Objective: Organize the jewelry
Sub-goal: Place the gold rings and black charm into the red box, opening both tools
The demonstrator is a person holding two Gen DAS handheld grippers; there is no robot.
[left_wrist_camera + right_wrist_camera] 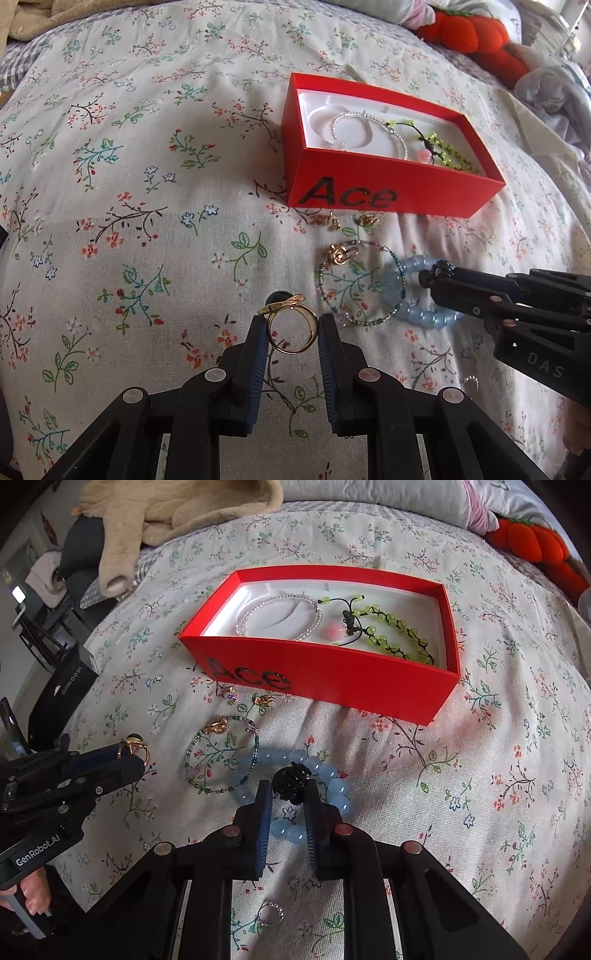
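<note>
Our left claw point(292, 325) grips a gold ring point(291, 330); our right claw point(288, 794) pinches a black beaded piece point(291, 777) over the blue bracelet point(332, 779). Two bracelets lie in the red box point(332, 686); earrings point(264, 700) and others wait on the bed.

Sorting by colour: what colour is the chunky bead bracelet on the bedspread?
Pale translucent blue bracelet; clearest in the right wrist view.

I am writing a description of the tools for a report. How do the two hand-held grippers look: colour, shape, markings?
Both are black, angular frames. The left hand-held gripper has two flat fingers with ribbed blue pads and round silvery pivot pins. It bears "GenRobot.AI" in white. The right hand-held gripper is built the same, and its side shows the letters "DAS". No cables or sleeves are visible.
</note>
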